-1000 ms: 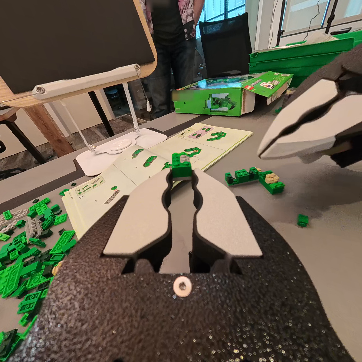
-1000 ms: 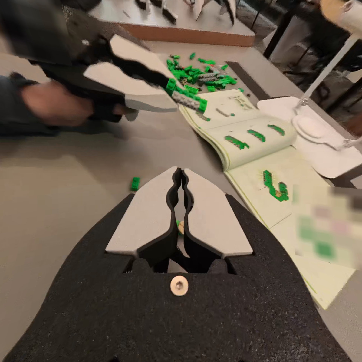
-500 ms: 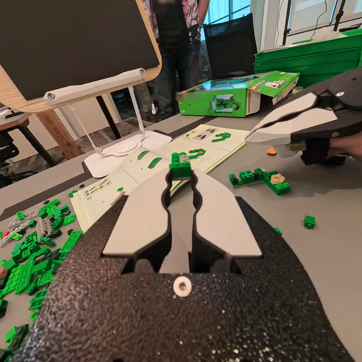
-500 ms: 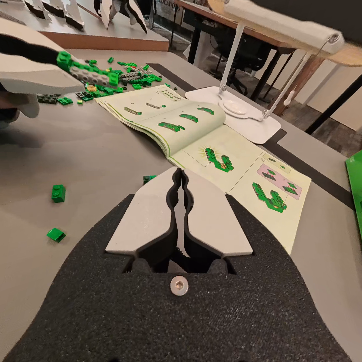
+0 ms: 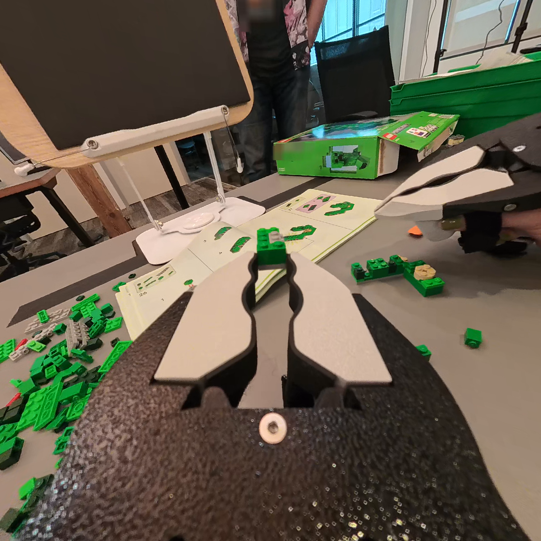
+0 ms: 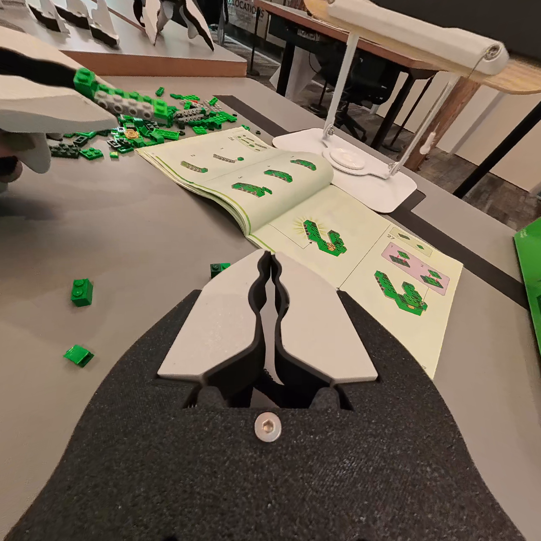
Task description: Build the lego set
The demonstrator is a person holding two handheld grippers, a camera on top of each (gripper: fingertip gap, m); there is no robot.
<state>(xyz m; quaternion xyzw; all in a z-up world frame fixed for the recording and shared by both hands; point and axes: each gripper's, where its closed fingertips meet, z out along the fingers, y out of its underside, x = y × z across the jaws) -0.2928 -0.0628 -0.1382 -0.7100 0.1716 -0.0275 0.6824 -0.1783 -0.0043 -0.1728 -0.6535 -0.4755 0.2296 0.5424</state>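
Note:
My left gripper [image 5: 271, 257] is shut on a green and grey brick strip [image 5: 270, 246], held above the open instruction booklet [image 5: 307, 222]. In the right wrist view the strip [image 6: 126, 102] juts from the left gripper at the far left. My right gripper [image 6: 269, 259] is shut and empty, above the table by the booklet [image 6: 292, 210]. It shows at the right of the left wrist view [image 5: 380, 209]. A bent green sub-assembly with a tan round piece [image 5: 398, 270] lies on the table below it.
A pile of loose green and grey bricks [image 5: 52, 351] lies at the left. Single green bricks [image 6: 82, 292] [image 6: 78, 355] lie near the right gripper. A white lamp base [image 6: 351, 169], an open green box [image 5: 351, 155] and a standing person [image 5: 275, 87] are behind. There is about 15 cm between the tips of the two grippers.
The right gripper has drawn back to the right, away from the left gripper and the sub-assembly, and turned toward the booklet. The left gripper still holds the strip, nearly unmoved.

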